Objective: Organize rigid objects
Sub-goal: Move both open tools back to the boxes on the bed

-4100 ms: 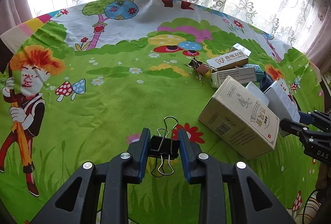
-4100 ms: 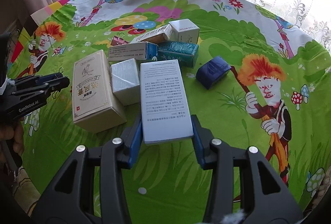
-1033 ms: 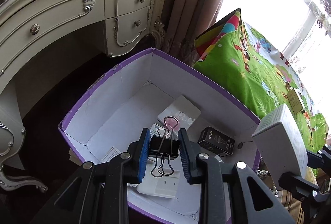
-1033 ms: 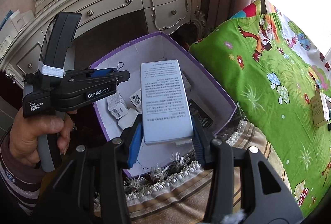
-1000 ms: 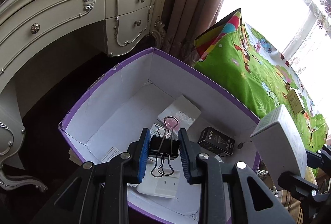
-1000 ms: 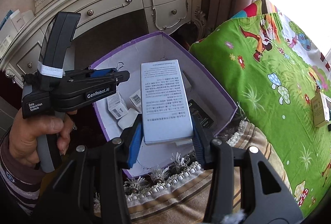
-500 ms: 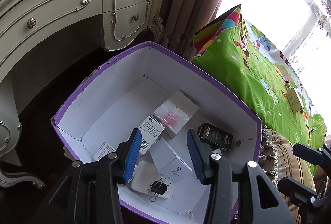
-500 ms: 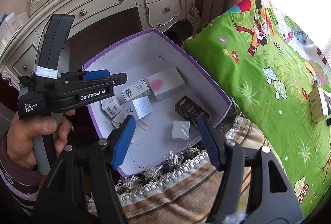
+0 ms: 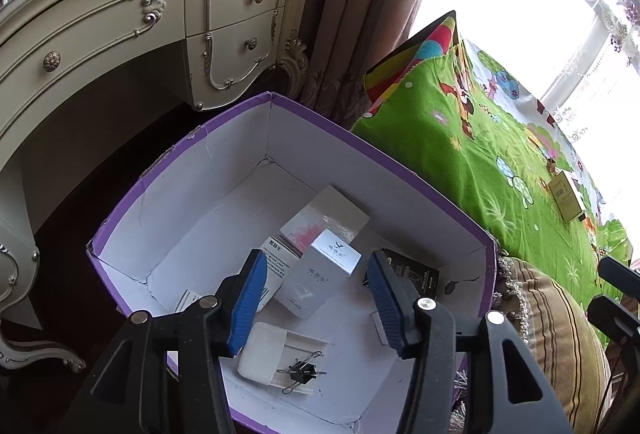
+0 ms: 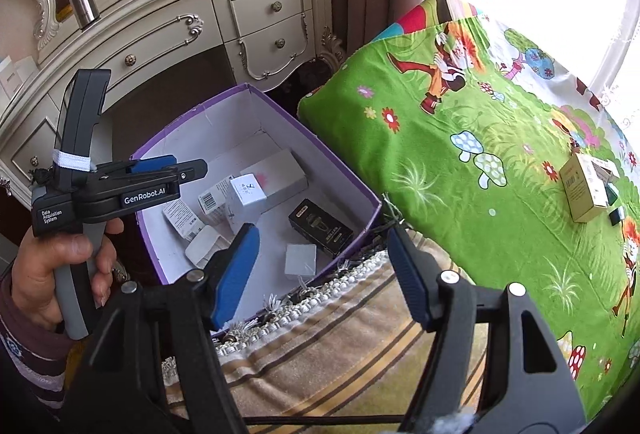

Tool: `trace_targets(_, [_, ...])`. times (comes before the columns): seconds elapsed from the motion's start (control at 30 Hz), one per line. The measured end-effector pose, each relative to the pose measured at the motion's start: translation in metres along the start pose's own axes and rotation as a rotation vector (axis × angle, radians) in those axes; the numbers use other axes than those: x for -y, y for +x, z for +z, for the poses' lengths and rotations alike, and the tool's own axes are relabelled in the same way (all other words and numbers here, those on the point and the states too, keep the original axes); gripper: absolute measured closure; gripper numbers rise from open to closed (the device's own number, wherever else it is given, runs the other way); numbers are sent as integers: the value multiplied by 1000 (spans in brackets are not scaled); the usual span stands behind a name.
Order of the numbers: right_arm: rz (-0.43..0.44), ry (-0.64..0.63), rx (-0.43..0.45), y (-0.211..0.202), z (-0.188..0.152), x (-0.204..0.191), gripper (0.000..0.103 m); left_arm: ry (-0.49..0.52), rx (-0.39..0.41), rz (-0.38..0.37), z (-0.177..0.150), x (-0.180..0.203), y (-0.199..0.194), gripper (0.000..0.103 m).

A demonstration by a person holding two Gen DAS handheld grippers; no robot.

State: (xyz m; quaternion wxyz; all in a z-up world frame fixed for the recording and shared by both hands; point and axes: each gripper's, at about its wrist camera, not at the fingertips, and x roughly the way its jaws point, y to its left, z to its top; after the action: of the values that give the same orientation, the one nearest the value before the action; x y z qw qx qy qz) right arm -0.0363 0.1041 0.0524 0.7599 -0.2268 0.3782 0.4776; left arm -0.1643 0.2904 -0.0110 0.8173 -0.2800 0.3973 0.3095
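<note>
Left gripper (image 9: pixel 316 298): we see jaws apart, just opened wider, nothing between.
Right gripper (image 10: pixel 324 266): jaws apart, just widened, empty.
Binder clip (image 9: pixel 301 370): we find it on the purple box (image 9: pixel 180 153) floor.
White carton (image 9: pixel 320 280): inside box, leaning on other packets.

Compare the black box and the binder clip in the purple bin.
The black box is a solid carton with gold print; the binder clip is small, with wire handles. The box lies on the bin's bare floor; the clip rests on a white packet. Both are black, lying flat and ungripped.
</note>
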Motion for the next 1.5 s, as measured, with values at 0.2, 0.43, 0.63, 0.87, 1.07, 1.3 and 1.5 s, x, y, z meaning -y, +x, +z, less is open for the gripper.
trace_targets(0.2, [-46, 87, 48, -18, 1, 45, 29, 24, -2, 4, 6, 17, 4, 49])
trace_targets(0.43, [-89, 199, 67, -30, -9, 102, 28, 61, -4, -9, 13, 47, 10, 48])
trace_targets(0.63, [-126, 285, 72, -38, -20, 150, 28, 121, -6, -33, 22, 87, 15, 48])
trace_targets(0.87, [-183, 374, 76, -47, -36, 204, 27, 204, -10, -80, 30, 143, 24, 46])
trace_targets(1.07, [-234, 464, 79, -57, -54, 252, 27, 267, -12, -115, 36, 189, 33, 46])
trace_targets(1.3, [-307, 568, 76, -67, -79, 307, 27, 353, -16, -158, 43, 240, 44, 46])
trace_targets(1.5, [-363, 639, 53, -67, -95, 356, 27, 421, -51, -222, 48, 293, 62, 46])
